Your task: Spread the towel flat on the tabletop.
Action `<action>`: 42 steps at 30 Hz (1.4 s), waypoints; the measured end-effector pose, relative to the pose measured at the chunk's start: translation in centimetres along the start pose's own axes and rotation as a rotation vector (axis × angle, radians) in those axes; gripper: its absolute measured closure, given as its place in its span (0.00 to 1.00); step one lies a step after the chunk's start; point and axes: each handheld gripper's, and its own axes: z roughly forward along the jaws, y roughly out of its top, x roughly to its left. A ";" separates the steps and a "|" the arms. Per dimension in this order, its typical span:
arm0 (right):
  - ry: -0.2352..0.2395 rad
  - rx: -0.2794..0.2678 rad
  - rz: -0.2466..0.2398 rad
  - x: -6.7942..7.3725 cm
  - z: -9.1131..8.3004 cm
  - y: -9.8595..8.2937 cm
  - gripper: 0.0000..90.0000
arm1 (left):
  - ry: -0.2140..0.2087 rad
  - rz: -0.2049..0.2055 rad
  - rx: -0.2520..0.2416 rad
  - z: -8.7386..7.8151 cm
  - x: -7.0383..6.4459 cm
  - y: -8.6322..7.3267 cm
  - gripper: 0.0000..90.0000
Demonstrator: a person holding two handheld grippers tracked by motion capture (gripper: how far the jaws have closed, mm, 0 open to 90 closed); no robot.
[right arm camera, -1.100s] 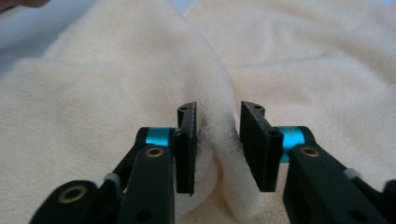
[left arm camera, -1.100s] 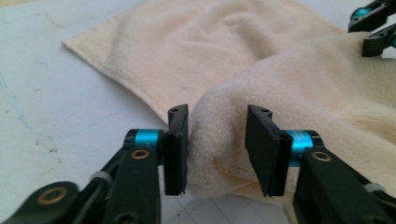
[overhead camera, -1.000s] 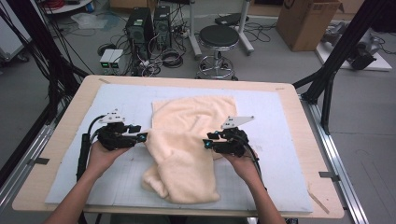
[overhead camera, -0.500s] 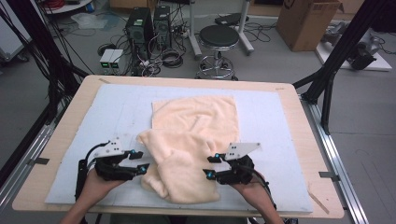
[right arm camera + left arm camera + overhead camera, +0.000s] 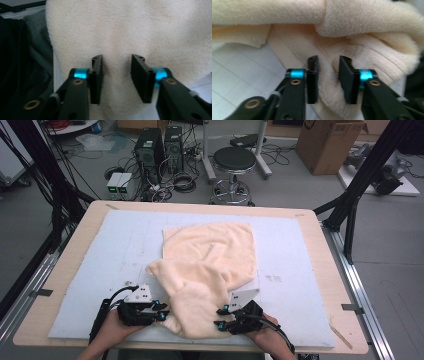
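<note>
Both grippers have pulled the near end of the cream towel (image 5: 207,270) toward me, to the table's (image 5: 320,232) front edge. My left gripper (image 5: 161,309) and right gripper (image 5: 220,318) have jaws apart around its pile; the towel's long axis runs away from me, between them.

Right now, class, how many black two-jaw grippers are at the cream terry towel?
2. The left black two-jaw gripper sits at the near left edge of the cream terry towel, jaws apart; the right black two-jaw gripper sits at its near right edge, jaws apart.
</note>
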 end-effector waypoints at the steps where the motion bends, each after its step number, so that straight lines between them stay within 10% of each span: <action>1: 0.003 -0.002 0.008 -0.2 0.0 0.0 0.78 | 0.011 0.004 0.000 0.0 0.0 0.0 0.88; 8: 0.007 -0.033 0.047 -0.8 -0.9 0.3 0.92 | 0.034 -0.005 -0.053 -1.3 -0.4 0.0 0.94; 15: -0.023 -0.148 0.011 0.1 -4.1 2.0 0.92 | 0.100 -0.014 -0.140 -4.2 -1.0 0.1 0.95; 29: -0.032 -0.238 -0.077 2.4 -7.6 5.6 0.92 | 0.097 -0.010 -0.261 -11.2 -5.2 -0.6 0.95; 34: -0.013 -0.206 -0.038 2.5 -7.4 4.2 0.92 | 0.077 -0.020 -0.274 -11.2 -5.6 -1.3 0.92; 38: 0.087 -0.165 -0.002 2.2 -6.2 2.7 0.85 | 0.057 -0.054 -0.289 -10.6 -4.6 -1.2 0.78; 42: 0.069 -0.228 0.013 1.4 -6.5 2.5 0.75 | 0.054 -0.062 -0.279 -9.1 -2.8 0.0 0.68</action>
